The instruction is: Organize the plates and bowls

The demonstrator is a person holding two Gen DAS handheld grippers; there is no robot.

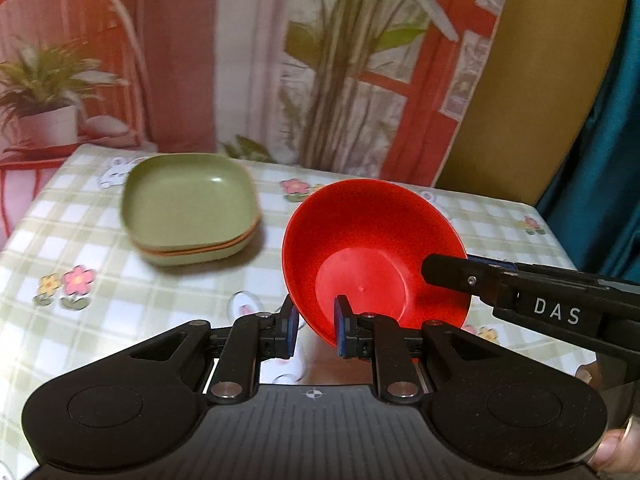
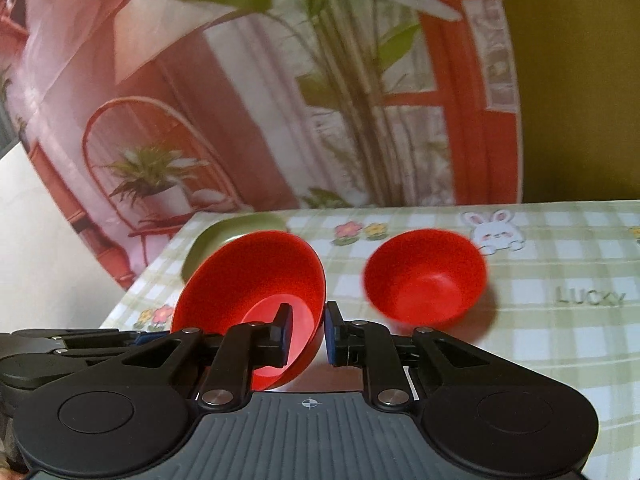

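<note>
1. A red bowl (image 1: pixel 372 256) hangs tilted above the checked worktop (image 1: pixel 120 300), gripped at its rim from two sides, its hollow facing the cameras.
2. The left tongs (image 1: pixel 316 330) are closed narrow on the bowl's near rim, one blue-padded finger (image 1: pixel 342 328) inside the bowl and the other outside against its wall.
3. The right tongs (image 2: pixel 306 334) are likewise clamped narrow on the same red bowl (image 2: pixel 256 284), one finger (image 2: pixel 282 332) inside and one outside; in the left wrist view they reach in from the right and bite the bowl's right rim.
4. A second red bowl (image 2: pixel 426 276) sits upright on the worktop (image 2: pixel 560 340) to the right of the held one, near a printed rabbit (image 2: pixel 494 232) and the word "LUCKY" (image 2: pixel 590 298).
5. A stack of square green plates (image 1: pixel 188 208), with an orange edge showing between layers, rests on the worktop's far left side, apart from the held bowl.
6. A printed backdrop (image 1: pixel 340 60) of plants and red window frames hangs behind the worktop.
7. Part of a person's hand (image 1: pixel 616 452) shows at the lower right of the left wrist view.
</note>
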